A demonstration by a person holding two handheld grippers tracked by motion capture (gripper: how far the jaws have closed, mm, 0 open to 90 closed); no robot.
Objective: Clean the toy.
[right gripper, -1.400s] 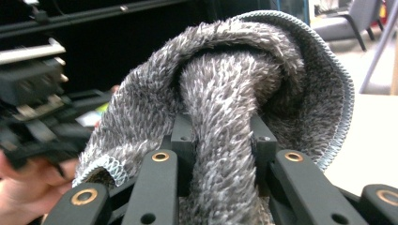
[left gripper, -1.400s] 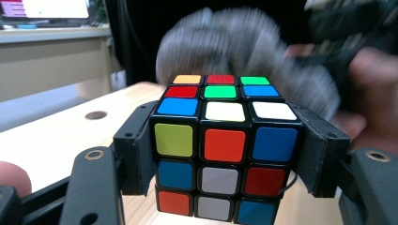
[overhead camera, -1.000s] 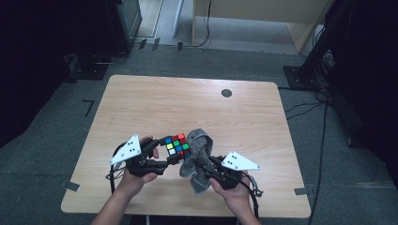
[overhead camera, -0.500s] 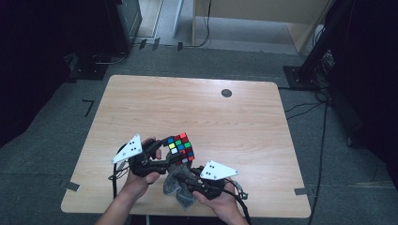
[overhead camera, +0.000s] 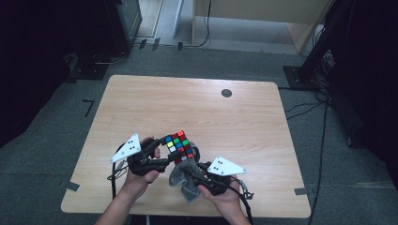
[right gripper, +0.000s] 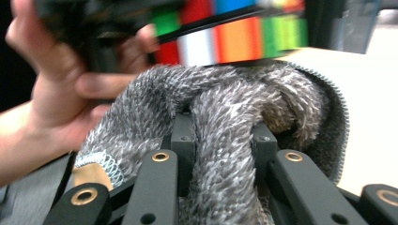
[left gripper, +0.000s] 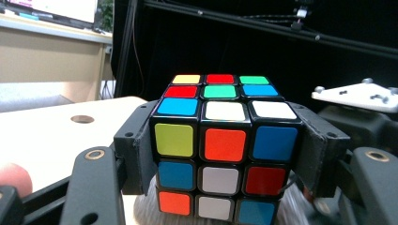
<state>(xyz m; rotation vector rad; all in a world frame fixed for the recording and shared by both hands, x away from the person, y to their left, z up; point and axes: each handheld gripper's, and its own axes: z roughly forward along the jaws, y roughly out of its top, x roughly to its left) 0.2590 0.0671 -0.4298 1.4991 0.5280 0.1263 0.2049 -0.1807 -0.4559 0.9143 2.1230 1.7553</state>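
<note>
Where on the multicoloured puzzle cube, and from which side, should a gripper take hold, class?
Grip the multicoloured puzzle cube across two opposite flat faces at mid-height, coming in level from its side, as the left gripper does. The parallel faces give its pads full contact and leave the top and underside free, where the grey fluffy cloth in the right gripper presses.

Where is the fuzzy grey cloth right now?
The grey cloth is pinched in the right gripper, near the table's front edge in the high view, pressed up under the puzzle cube.
</note>
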